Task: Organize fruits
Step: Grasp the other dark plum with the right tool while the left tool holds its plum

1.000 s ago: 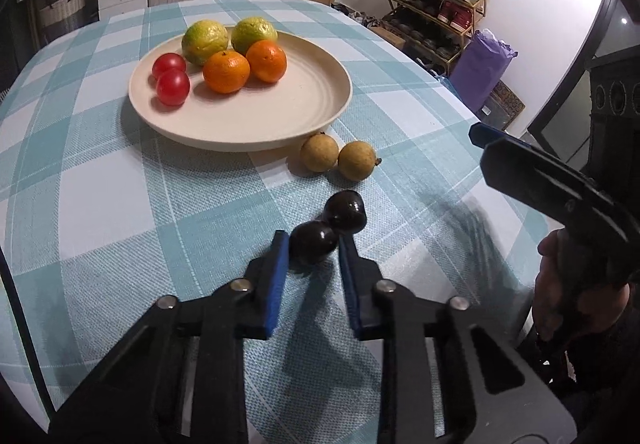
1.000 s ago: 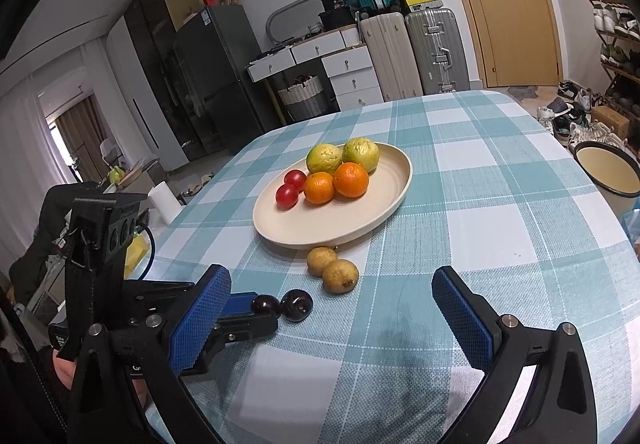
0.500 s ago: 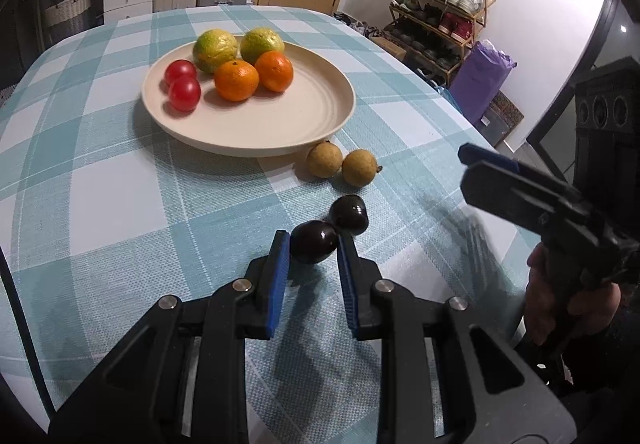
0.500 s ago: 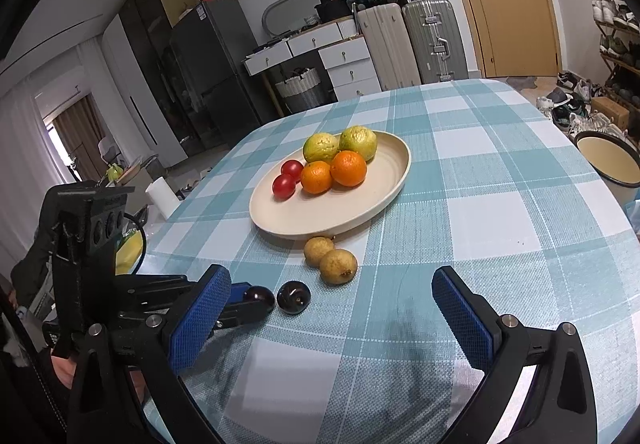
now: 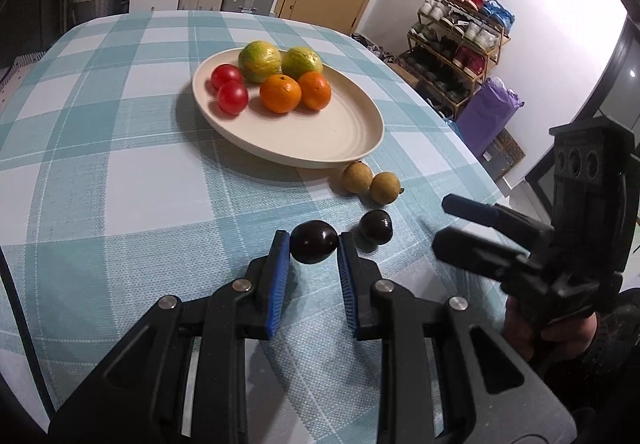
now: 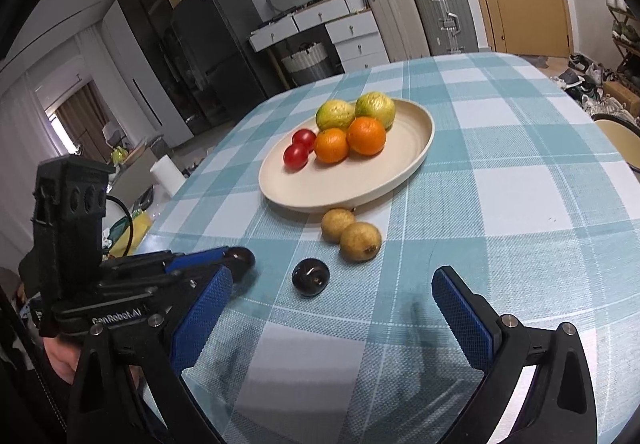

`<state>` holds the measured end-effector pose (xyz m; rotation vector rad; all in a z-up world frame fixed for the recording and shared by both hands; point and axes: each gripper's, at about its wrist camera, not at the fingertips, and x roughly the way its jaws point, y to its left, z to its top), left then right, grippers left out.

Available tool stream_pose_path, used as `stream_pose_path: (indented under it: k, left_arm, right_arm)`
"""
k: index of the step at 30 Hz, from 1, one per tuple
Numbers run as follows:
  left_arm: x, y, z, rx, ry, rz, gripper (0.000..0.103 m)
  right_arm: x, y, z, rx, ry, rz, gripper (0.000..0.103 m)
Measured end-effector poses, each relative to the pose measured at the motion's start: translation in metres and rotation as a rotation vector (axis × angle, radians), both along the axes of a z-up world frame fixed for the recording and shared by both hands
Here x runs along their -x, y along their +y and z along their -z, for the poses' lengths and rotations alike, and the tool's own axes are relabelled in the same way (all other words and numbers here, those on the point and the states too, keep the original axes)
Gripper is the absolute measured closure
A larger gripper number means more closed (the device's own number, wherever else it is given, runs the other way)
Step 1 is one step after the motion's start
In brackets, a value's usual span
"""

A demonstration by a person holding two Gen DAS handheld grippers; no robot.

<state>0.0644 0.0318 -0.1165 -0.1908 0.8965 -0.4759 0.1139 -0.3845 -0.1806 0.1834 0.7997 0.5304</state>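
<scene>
Left claw (image 5: 313, 250), clamped on one glossy dark round plum (image 5: 313, 247), has lifted it off the teal-checked tabletop (image 5: 120, 180) from its twin (image 5: 375, 227), plate-bound by appearance; right claw (image 6: 332, 308) gapes empty.

My right gripper (image 6: 332, 308) is wide open over the checked tablecloth (image 6: 500, 172). A dark plum (image 6: 310, 277) sits on the cloth just ahead. My left gripper (image 6: 224, 259) pinches another dark plum (image 6: 241, 257). Two brown fruits (image 6: 352, 234) touch each other near the cream plate (image 6: 416, 160) of oranges, green fruits and red ones.
</scene>
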Motion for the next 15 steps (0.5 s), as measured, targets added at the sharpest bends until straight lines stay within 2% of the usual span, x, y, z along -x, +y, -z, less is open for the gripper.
stream_pose_path:
  k: [5, 7, 9, 13, 15]
  left_arm:
    - [0.002, 0.009, -0.003, 0.014, -0.010, -0.016, 0.082]
    - [0.002, 0.014, -0.003, 0.019, -0.009, -0.023, 0.082]
    - [0.002, 0.017, -0.003, 0.024, -0.010, -0.030, 0.082]
    - [0.001, 0.024, -0.002, 0.037, -0.003, -0.041, 0.082]
    - [0.001, 0.025, -0.001, 0.041, 0.003, -0.046, 0.082]
  right_arm:
    - [-0.004, 0.015, 0.005, 0.034, 0.017, -0.037, 0.003]
    - [-0.008, 0.019, 0.007, 0.045, 0.027, -0.046, 0.007]
    - [-0.012, 0.023, 0.010, 0.047, 0.050, -0.059, 0.017]
    - [-0.016, 0.029, 0.013, 0.071, 0.071, -0.063, 0.022]
    - [-0.018, 0.032, 0.014, 0.068, 0.080, -0.077, 0.031]
